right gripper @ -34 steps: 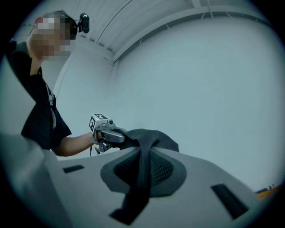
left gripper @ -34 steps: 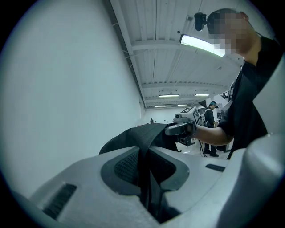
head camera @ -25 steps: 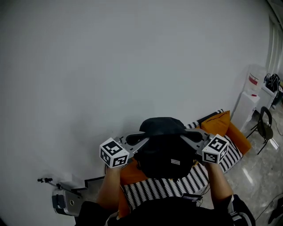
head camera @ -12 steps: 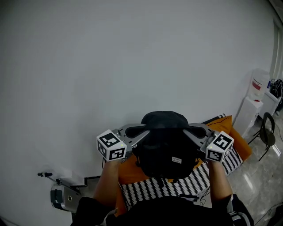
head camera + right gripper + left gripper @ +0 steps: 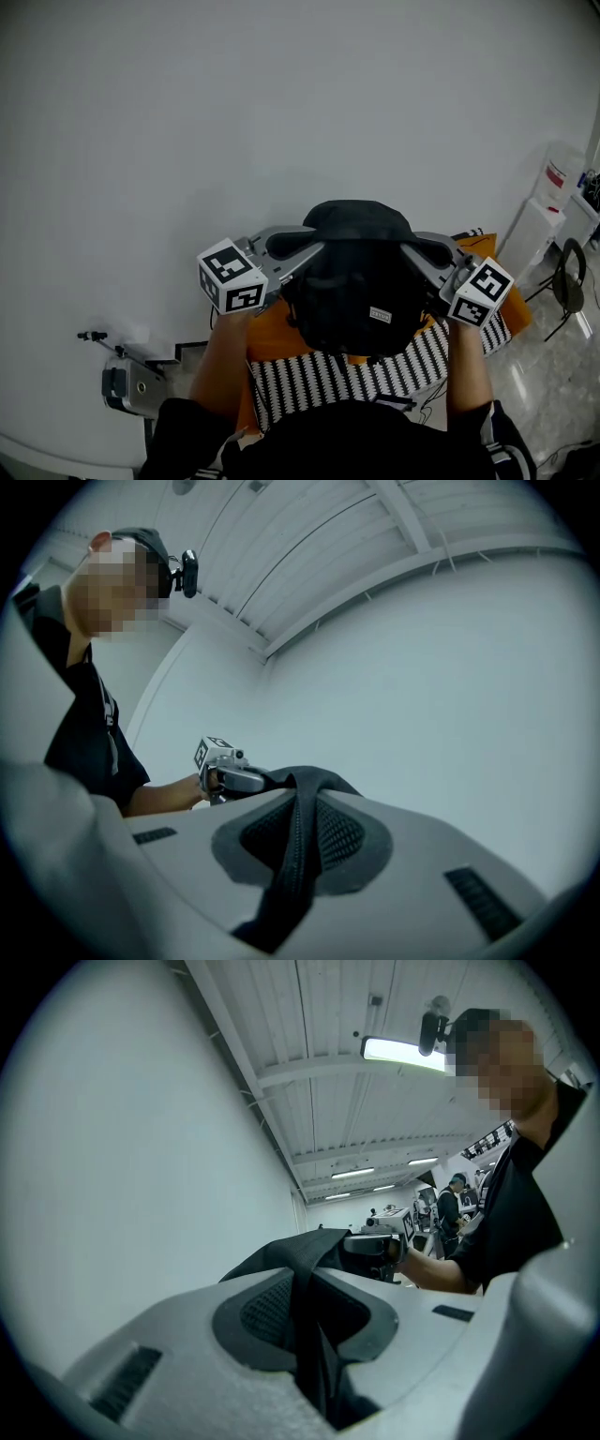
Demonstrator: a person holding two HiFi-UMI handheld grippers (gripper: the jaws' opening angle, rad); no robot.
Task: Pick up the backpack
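Presently held: the backpack [image 5: 361, 281], dark and rounded, hangs between both grippers, above a striped cover [image 5: 375, 380] and close to the wall [image 5: 281, 94].
Left gripper [image 5: 292, 246]: jaws narrow, clamped on the left strap [image 5: 302, 1316], which runs straight between its pads.
Right gripper [image 5: 424, 251]: jaws narrow, pinching the right strap [image 5: 295, 841] in the same way.
Handling: the fabric body is soft and likely to sag and swing. Its weight cannot be told, though it bulges as if not empty. The woven webbing should sit firm in ribbed pads but may creep along them under load.
Where to hold: the two straps near the top, one per side, as now; that keeps the bag level.
Edges: the wall lies just behind the bag, with an orange cushion [image 5: 270, 339] and the striped cover beneath it.
Open room: the space upward and toward the person looks free. A chair [image 5: 565, 267] and a white dispenser [image 5: 548, 192] stand well apart at the right, and a floor device [image 5: 127, 392] well apart at the lower left.
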